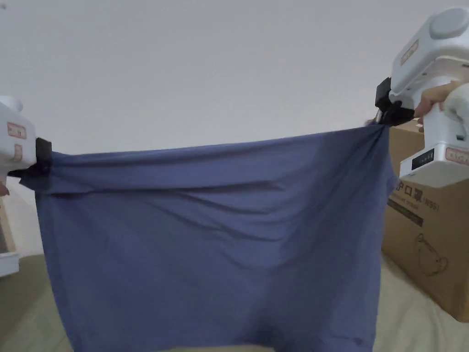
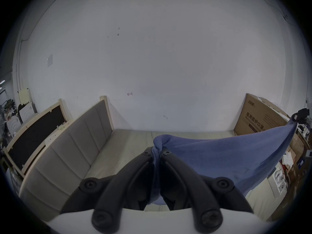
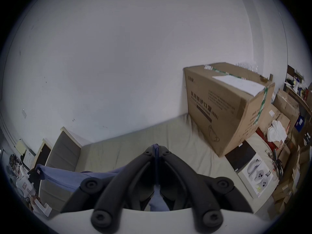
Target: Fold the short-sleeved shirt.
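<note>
A blue short-sleeved shirt (image 1: 215,238) hangs stretched in the air like a curtain above the bed. My left gripper (image 1: 32,169) is shut on its left top corner, and my right gripper (image 1: 389,117) is shut on its right top corner, held a little higher. In the left gripper view the black jaws (image 2: 157,150) pinch a bunched wad of the shirt (image 2: 228,155), which runs off right to the other gripper. In the right gripper view the jaws (image 3: 156,149) clamp a thin edge of the shirt (image 3: 76,177), which trails left and down. Its lower part is hidden below the head view's edge.
A beige mattress (image 3: 135,144) lies under the shirt, with a padded headboard (image 2: 70,146) on the left. A large cardboard box (image 1: 430,238) stands on the bed at the right. More boxes and clutter (image 3: 287,119) sit past it. A plain white wall is behind.
</note>
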